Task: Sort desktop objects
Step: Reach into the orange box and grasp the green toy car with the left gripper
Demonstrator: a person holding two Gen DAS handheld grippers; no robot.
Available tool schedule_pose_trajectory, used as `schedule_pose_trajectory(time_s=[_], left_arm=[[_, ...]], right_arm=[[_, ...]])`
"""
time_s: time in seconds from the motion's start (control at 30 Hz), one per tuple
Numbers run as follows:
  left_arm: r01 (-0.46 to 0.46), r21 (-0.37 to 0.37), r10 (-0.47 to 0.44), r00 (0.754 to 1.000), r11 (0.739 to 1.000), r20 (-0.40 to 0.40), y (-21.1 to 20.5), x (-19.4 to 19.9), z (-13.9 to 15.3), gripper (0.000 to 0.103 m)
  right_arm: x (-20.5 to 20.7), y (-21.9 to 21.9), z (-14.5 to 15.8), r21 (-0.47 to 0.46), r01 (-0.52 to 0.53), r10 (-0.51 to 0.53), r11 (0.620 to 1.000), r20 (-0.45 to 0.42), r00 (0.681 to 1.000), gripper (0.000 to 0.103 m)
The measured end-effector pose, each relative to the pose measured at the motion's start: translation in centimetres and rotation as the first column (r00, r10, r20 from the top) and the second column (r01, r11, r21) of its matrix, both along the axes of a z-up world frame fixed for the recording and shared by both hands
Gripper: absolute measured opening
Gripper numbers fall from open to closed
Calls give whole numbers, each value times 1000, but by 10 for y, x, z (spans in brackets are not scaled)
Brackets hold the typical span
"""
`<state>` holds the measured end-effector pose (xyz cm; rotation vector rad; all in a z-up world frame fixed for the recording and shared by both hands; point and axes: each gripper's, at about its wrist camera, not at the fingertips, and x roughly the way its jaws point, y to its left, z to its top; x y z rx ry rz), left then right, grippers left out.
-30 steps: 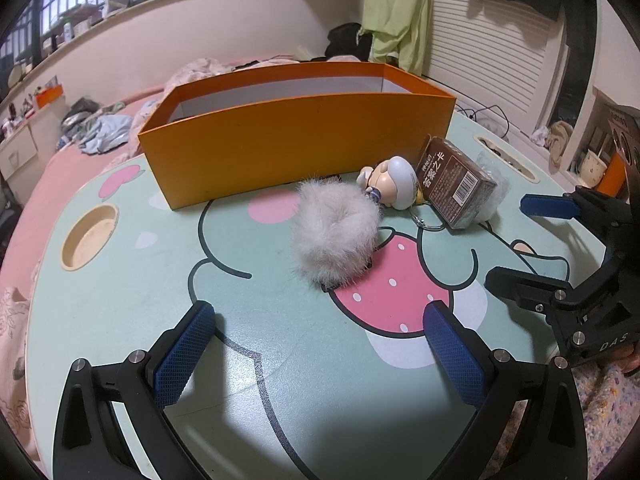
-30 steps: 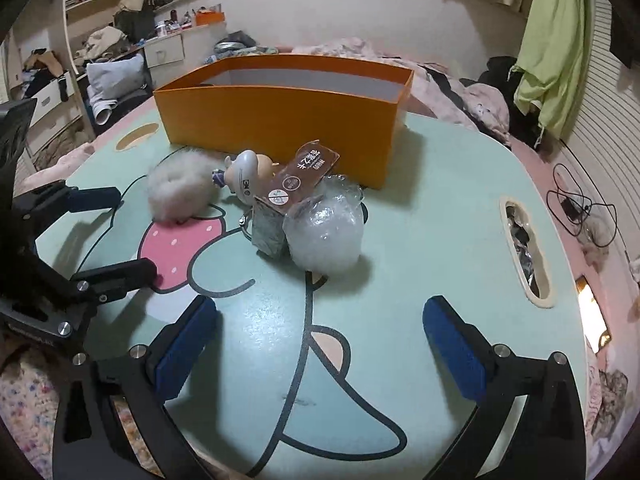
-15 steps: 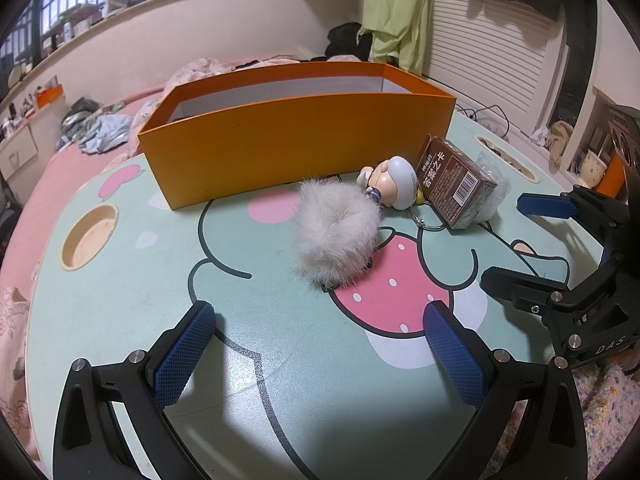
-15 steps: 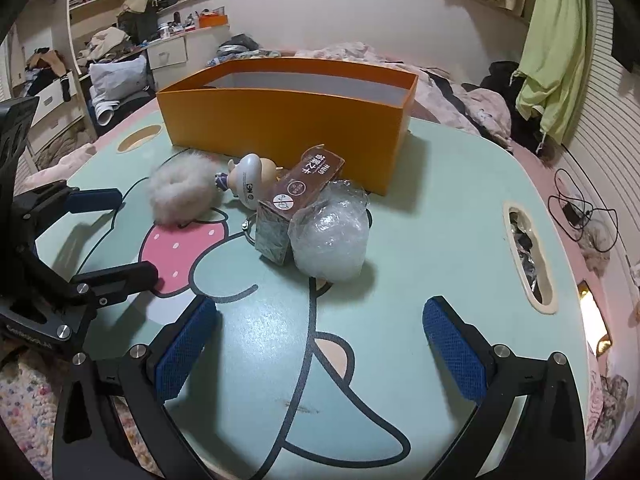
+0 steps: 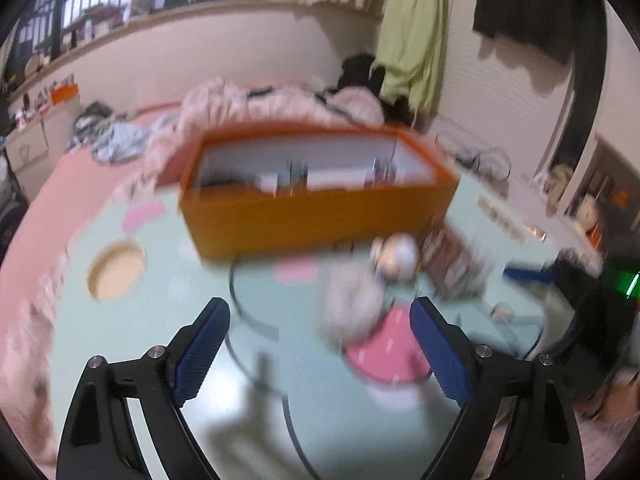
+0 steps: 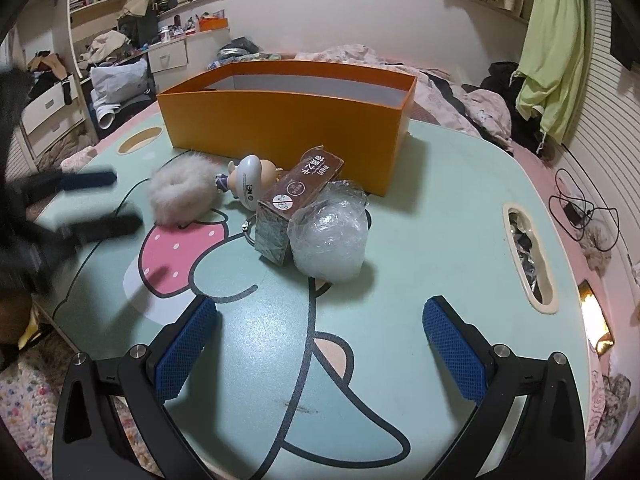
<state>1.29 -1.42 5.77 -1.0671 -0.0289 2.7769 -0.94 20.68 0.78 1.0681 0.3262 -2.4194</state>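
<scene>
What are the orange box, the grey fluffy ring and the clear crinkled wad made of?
Orange open-top rectangular box: looks like matte cardboard, with thin straight walls and a pale lining. Grey fluffy ring: faux fur or plush, with long soft fibres. Clear crinkled wad: glossy plastic film, possibly bubble wrap, creased and translucent.

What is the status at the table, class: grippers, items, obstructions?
Left hand-held gripper and right hand-held gripper open, empty. Fluffy scrunchie, figurine, brown carton, plastic wrap outside orange box. Nothing blocking.

Green garment (image 6: pixel 556 44) hangs at right wall. Rumpled bedding (image 6: pixel 452 92) lies behind the cartoon-printed table (image 6: pixel 440 200). White drawer unit (image 6: pixel 168 56) stands at left; black cable (image 6: pixel 576 208) lies on pink floor.
</scene>
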Motion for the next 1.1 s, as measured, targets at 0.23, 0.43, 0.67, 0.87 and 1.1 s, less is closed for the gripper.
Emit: schedule_pose_trajectory(time_s=[0.23,0.43,0.67,0.87,1.1], left_arm=[[29,-61,-27,999,998,39,14,-86,50,85],[38,-89,-15,970,995,243,15,-161,25,83],[52,-156,12,923,986,385,26,-195,-16,78],[-23,-92,60,905,995,420,18,-213,-27,44],[-9,-132,64,908,991,414,19,-214,-34,23]], right_arm=[[0,0,0,0,0,0,1000,0,1000,103],[0,0,0,-2,-1,1,1000,-2,1000,103],[0,-1,0,-2,-3,3,1000,-3,1000,103],[0,-1,0,-3,-3,3,1000,-4,1000,103],[0,-3,1,-3,-2,2,1000,-5,1000,103]])
